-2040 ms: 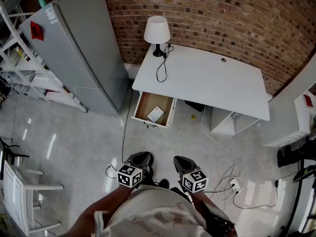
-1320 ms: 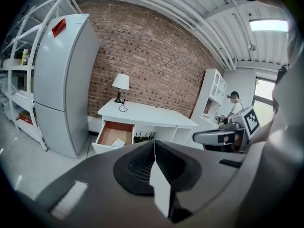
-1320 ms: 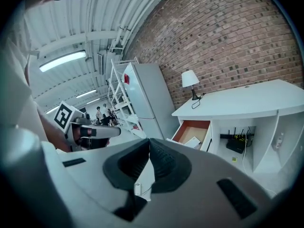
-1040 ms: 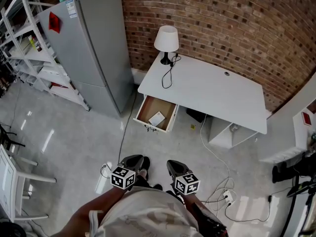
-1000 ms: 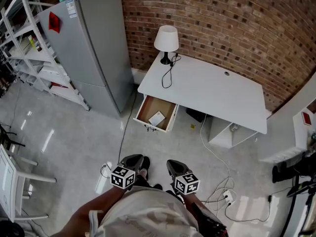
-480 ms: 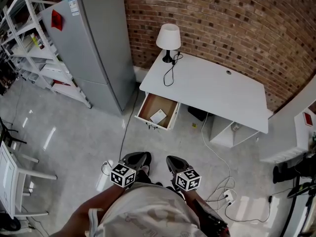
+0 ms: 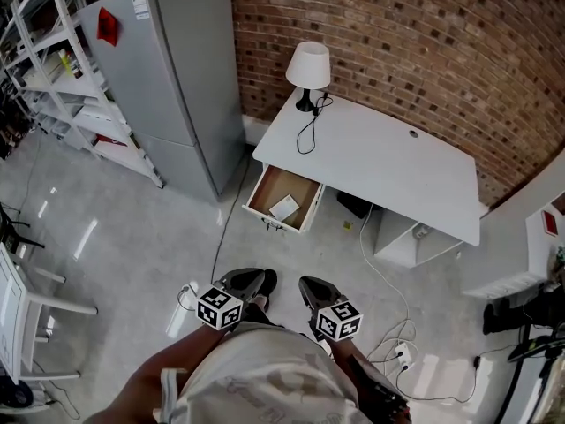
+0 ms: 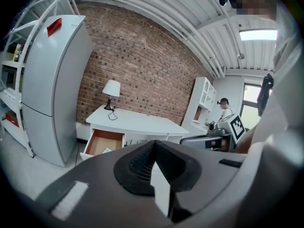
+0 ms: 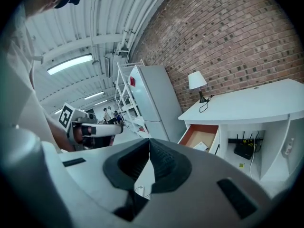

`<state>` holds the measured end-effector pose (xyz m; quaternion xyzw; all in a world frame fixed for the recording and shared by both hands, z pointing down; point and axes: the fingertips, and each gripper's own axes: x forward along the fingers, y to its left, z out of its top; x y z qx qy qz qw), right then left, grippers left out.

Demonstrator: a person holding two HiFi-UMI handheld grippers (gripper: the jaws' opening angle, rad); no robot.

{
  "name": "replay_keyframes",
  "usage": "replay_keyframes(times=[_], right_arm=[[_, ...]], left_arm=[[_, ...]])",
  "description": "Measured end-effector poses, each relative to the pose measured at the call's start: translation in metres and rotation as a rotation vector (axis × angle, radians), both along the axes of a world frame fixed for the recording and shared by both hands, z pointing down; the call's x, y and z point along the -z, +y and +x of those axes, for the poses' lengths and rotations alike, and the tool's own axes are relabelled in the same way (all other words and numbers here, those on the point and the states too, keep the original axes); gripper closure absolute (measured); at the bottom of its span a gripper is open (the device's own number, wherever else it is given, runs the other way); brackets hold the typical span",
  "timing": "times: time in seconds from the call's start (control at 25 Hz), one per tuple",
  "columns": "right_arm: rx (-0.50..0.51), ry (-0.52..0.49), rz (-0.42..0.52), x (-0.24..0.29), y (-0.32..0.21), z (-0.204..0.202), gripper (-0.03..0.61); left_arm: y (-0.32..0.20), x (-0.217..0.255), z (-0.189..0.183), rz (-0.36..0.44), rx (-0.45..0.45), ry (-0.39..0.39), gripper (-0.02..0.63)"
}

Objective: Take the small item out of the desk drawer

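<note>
From above, the head view shows the drawer [image 7: 272,186] pulled open under the desk's [image 7: 388,162] left end, below the lamp [image 7: 310,64] corner. The small white item [image 7: 284,208] lies near the drawer's front edge. The left gripper [image 8: 154,151] and right gripper [image 9: 149,148] are well apart from it, each clenched on nothing. Only the right gripper view shows a black box with antennas [image 9: 243,148] under the desk.

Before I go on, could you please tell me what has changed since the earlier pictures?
Only the head view has shifted: the desk and the fridge sit slightly further right. Nothing was taken hold of or let go. The left hand-held gripper and the right hand-held gripper remain at the view's bottom, shut and empty; the drawer stays open with the small white item inside.
</note>
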<state>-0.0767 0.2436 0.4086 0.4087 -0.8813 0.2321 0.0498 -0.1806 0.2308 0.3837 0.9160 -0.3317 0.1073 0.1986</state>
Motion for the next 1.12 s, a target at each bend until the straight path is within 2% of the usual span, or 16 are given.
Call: replay_keyframes(times=[0.36, 0.64, 1.12], right_arm=[[0.019, 0.043, -0.013, -0.005, -0.014, 0.003, 0.572], [-0.038, 0.025, -0.029, -0.006, -0.044, 0.017, 0.572], [-0.141, 0.029, -0.061, -0.010, -0.103, 0.037, 0.572]], left_arm=[[-0.028, -0.012, 0.012, -0.037, -0.017, 0.011, 0.609], [-0.069, -0.018, 0.015, -0.055, -0.001, 0.009, 0.609], [-0.141, -0.026, 0.031, -0.085, -0.059, -0.014, 0.609]])
